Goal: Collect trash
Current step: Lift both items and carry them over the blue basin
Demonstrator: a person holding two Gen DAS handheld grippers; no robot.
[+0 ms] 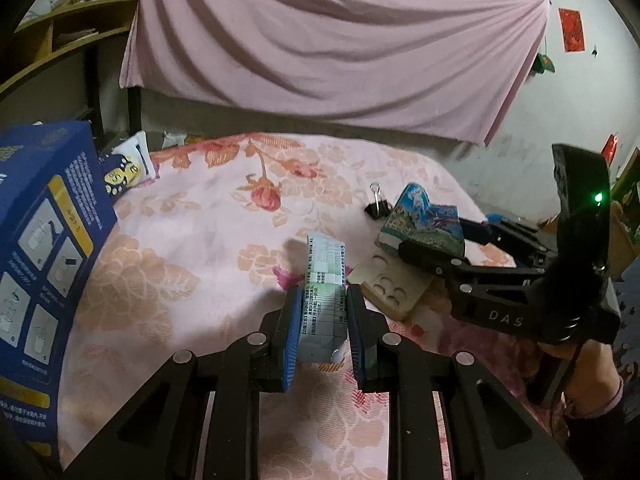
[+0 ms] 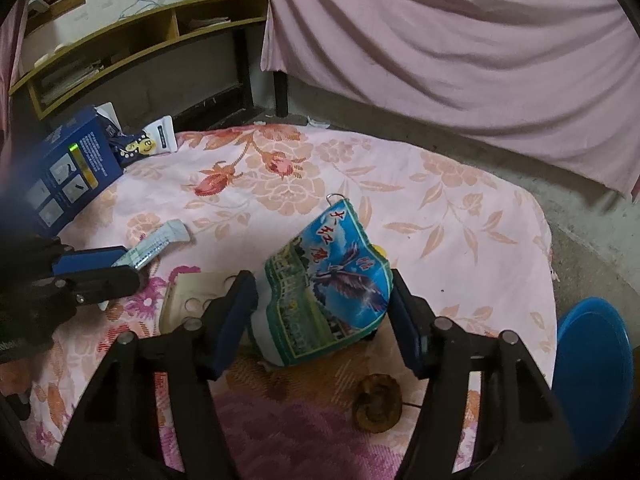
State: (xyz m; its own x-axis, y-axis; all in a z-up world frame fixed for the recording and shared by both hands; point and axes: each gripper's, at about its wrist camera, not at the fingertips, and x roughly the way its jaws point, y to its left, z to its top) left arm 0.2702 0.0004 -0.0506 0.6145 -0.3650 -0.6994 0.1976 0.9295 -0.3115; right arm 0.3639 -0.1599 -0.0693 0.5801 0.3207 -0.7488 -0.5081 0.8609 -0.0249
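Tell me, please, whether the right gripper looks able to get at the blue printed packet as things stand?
Probably yes: the right gripper already has its open fingers either side of the blue printed packet, with nothing between.

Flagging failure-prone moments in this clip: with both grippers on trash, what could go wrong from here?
1. The left gripper pinches only the near end of the flattened carton; its long free end could sag or slip out when lifted.
2. The right gripper straddles the crumpled blue packet with its jaws not yet pressing; closing may squash it or snag the floral cloth.
3. The binder clip behind may get dragged along.
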